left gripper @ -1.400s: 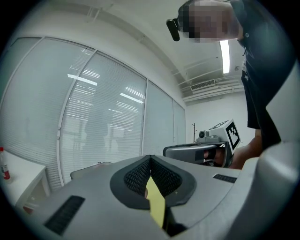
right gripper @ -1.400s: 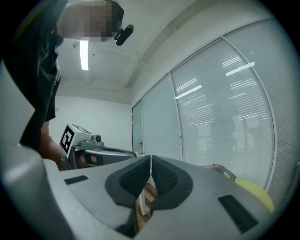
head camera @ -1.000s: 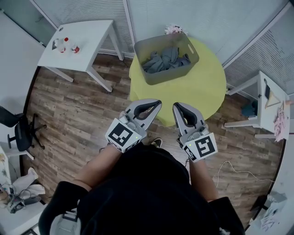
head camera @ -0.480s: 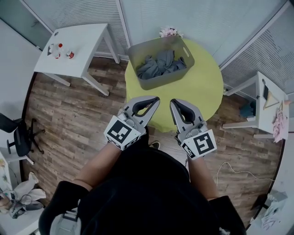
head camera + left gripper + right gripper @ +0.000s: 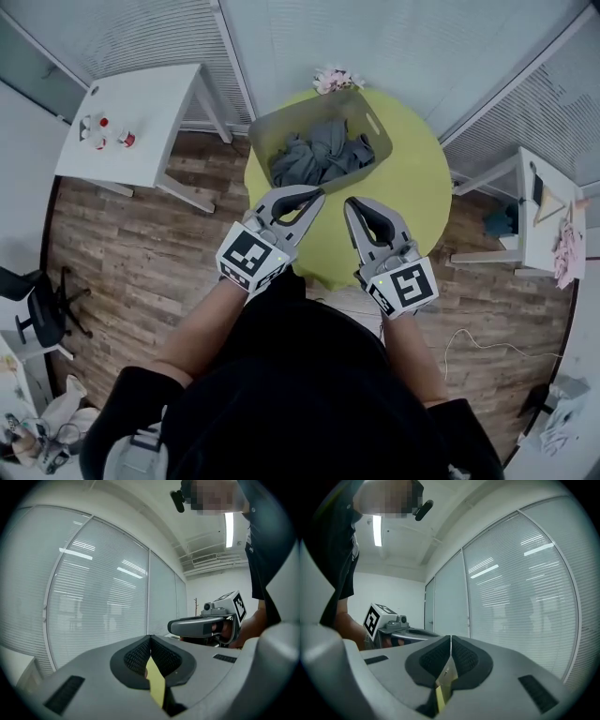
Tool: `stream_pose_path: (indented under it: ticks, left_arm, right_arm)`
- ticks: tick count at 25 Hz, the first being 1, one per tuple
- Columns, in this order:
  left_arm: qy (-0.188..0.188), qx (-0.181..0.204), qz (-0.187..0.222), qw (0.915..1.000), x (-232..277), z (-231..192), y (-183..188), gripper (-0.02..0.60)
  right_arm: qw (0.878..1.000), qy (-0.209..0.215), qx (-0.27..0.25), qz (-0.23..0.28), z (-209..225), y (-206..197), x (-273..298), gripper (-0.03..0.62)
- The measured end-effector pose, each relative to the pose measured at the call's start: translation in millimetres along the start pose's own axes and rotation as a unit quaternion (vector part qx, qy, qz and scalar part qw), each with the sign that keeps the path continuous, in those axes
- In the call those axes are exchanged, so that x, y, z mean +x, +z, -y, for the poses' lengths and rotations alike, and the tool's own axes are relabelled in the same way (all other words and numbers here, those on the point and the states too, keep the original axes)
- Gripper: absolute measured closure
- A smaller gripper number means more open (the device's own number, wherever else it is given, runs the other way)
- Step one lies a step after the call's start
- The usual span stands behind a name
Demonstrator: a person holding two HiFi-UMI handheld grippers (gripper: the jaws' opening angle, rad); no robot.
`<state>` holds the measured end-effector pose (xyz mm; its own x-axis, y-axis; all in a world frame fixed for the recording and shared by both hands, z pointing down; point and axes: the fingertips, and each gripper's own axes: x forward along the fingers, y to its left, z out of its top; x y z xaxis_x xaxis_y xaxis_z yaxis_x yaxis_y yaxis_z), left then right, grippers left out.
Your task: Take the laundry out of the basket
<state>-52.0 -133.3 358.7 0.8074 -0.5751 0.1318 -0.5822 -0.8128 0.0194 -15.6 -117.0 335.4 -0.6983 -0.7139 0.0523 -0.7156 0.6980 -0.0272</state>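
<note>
A grey plastic basket (image 5: 377, 122) stands on the round yellow-green table (image 5: 417, 187), seen in the head view. Grey laundry (image 5: 319, 155) lies heaped inside it. My left gripper (image 5: 317, 194) hovers above the table's near edge, just short of the basket, its jaws shut with nothing between them. Beside it, my right gripper (image 5: 350, 202) is also shut and empty. In the left gripper view the left gripper (image 5: 150, 637) points up at window blinds, with the right gripper's body (image 5: 206, 625) alongside. The right gripper (image 5: 451, 637) likewise faces blinds.
A pink bundle (image 5: 333, 78) lies on the table behind the basket. A white side table (image 5: 141, 122) with small bottles (image 5: 101, 131) stands at left. Another white table (image 5: 539, 220) with a hanger and pink cloth is at right. An office chair (image 5: 33, 309) and a floor cable (image 5: 469, 339) are nearby.
The table and basket have come closer under the grippers as the person moved forward. Both grippers stay shut and empty, now nearer the basket's front rim.
</note>
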Motion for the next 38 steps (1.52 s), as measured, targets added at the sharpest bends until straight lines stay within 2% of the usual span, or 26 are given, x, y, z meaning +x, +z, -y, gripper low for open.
stream_pose_path:
  ticks: [4, 10, 18, 21, 24, 29, 33, 38]
  left_arm:
    - [-0.011, 0.006, -0.036, 0.9993, 18, -34, -11, 0.571]
    - [-0.016, 0.001, -0.101, 0.9947, 42, -83, -47, 0.571]
    - [-0.036, -0.002, -0.179, 0.9832, 79, -119, -94, 0.568]
    - [-0.048, -0.002, -0.200, 0.9786, 95, -126, -108, 0.548]
    - [-0.067, 0.007, -0.229, 0.9711, 111, -131, -128, 0.522]
    - [-0.074, 0.018, -0.272, 0.9594, 132, -147, -156, 0.479]
    - [-0.092, -0.017, -0.318, 0.9436, 144, -153, -185, 0.457]
    - [-0.095, -0.047, -0.362, 0.9261, 158, -169, -215, 0.422]
  right_arm:
    - [1.000, -0.020, -0.009, -0.013, 22, -8, 28, 0.569]
    - [0.997, -0.060, -0.019, -0.033, 49, -25, 65, 0.569]
    - [0.992, -0.116, -0.009, -0.056, 79, -47, 92, 0.568]
    - [0.989, -0.132, -0.007, -0.061, 88, -50, 97, 0.568]
    - [0.986, -0.150, -0.002, -0.066, 99, -55, 101, 0.568]
    - [0.983, -0.171, 0.011, -0.072, 118, -66, 114, 0.568]
    - [0.980, -0.184, 0.030, -0.068, 130, -72, 122, 0.569]
    - [0.979, -0.195, 0.032, -0.058, 148, -73, 134, 0.570]
